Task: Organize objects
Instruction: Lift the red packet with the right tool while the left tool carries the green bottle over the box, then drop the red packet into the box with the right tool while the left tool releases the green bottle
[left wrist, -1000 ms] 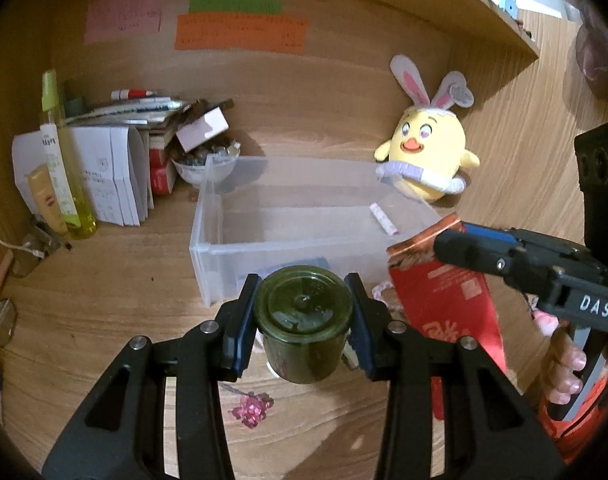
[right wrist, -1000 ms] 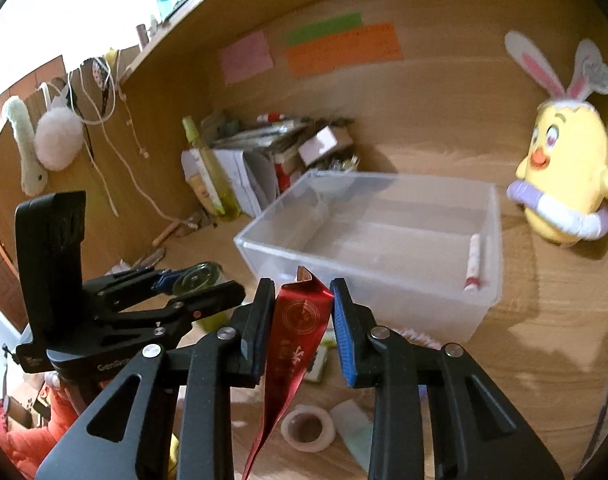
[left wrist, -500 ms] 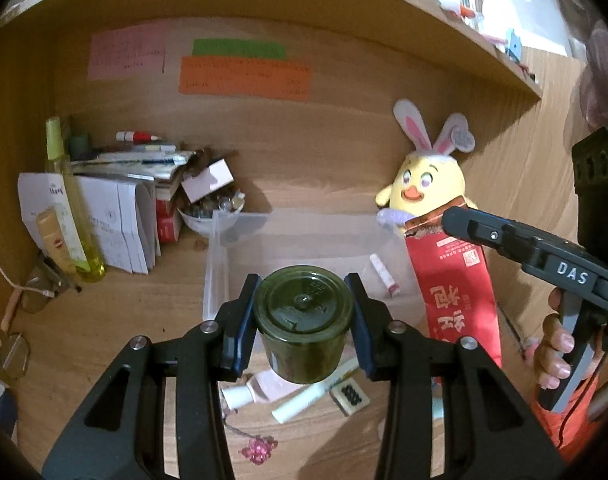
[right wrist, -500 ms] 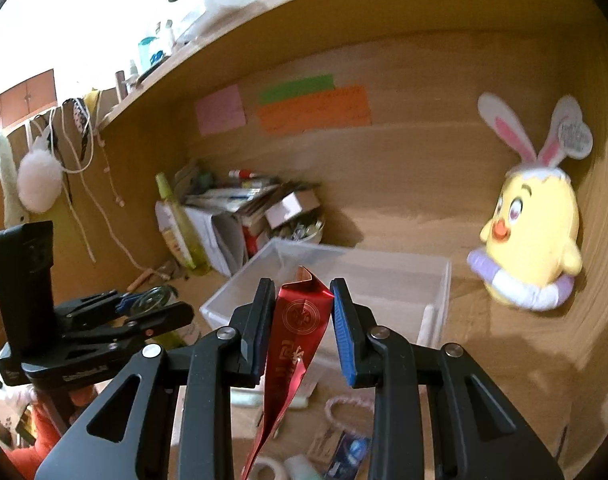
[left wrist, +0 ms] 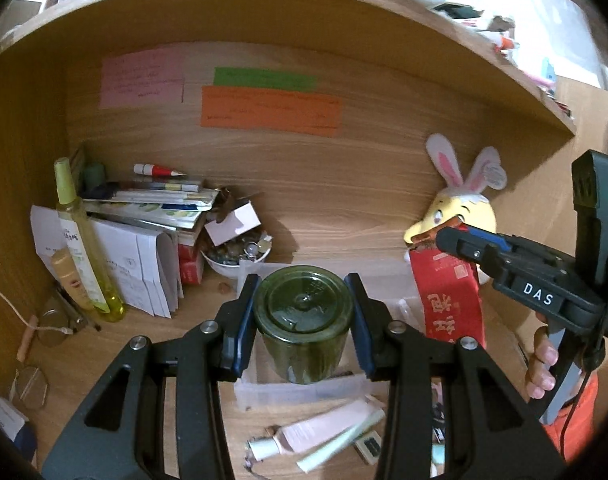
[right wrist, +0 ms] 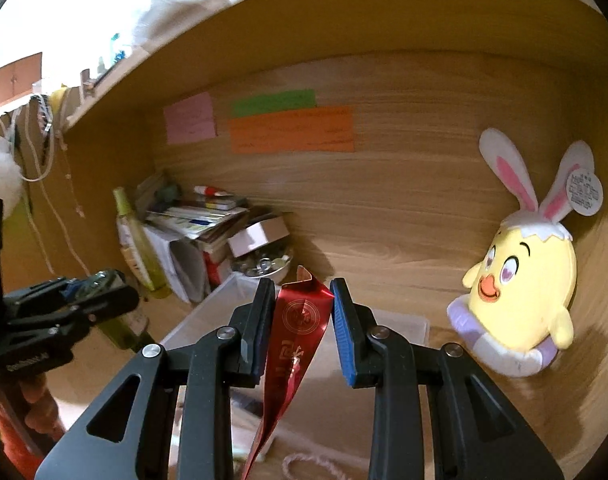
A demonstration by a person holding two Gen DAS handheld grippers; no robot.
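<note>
My left gripper (left wrist: 303,312) is shut on a dark green glass jar (left wrist: 303,326) and holds it in the air above the near end of a clear plastic bin (left wrist: 300,390). My right gripper (right wrist: 302,312) is shut on the top edge of a red foil packet (right wrist: 294,356), which hangs down over the bin (right wrist: 400,322). In the left wrist view the right gripper (left wrist: 456,242) and red packet (left wrist: 450,300) hang at the right, in front of the chick toy. In the right wrist view the left gripper (right wrist: 100,292) is at the left.
A yellow chick plush with bunny ears (right wrist: 524,280) leans on the right wall. Stacked papers (left wrist: 144,236), a yellow bottle (left wrist: 84,248) and a bowl of small items (left wrist: 238,250) sit at the back left. Tubes (left wrist: 316,432) lie on the desk in front of the bin. A shelf (left wrist: 344,12) is overhead.
Both grippers have risen with their loads. The bin and the desk clutter now lie lower in both views, and the shelf overhead has come into sight.
</note>
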